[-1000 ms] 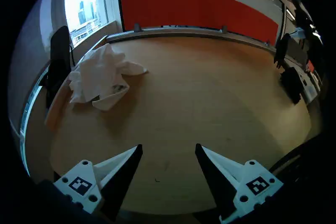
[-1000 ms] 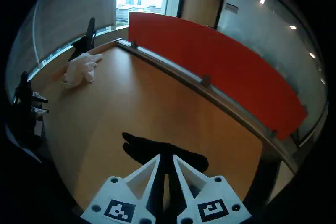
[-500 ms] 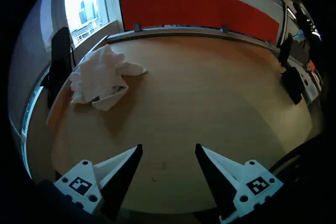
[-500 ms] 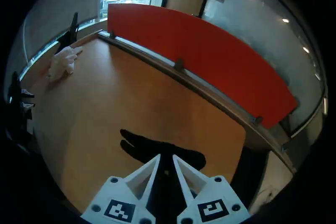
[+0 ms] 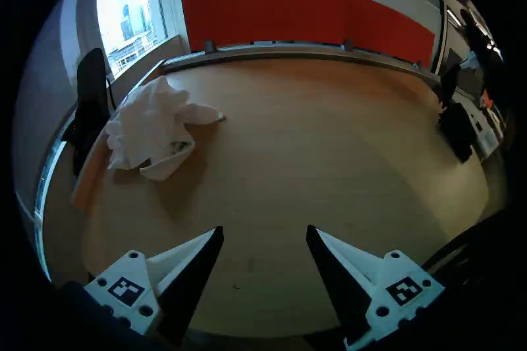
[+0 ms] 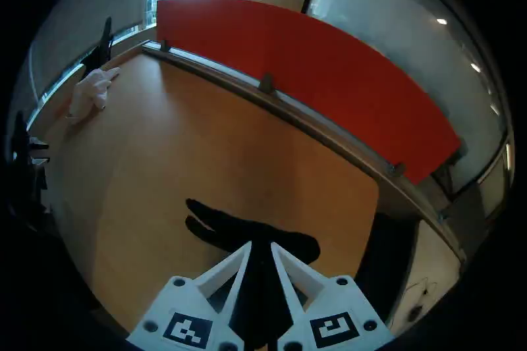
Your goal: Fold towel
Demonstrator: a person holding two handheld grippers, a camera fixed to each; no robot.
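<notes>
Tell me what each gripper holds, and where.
Left gripper: open, holding nothing; the towel lies apart. Right gripper: shut; whether it grips the dark shape at its tips cannot be told.

The left white plastic gripper, black along its inner faces, holds its two fingers spread wide. The right white plastic gripper has its fingers drawn close together, with only a thin dark slit between them.
</notes>
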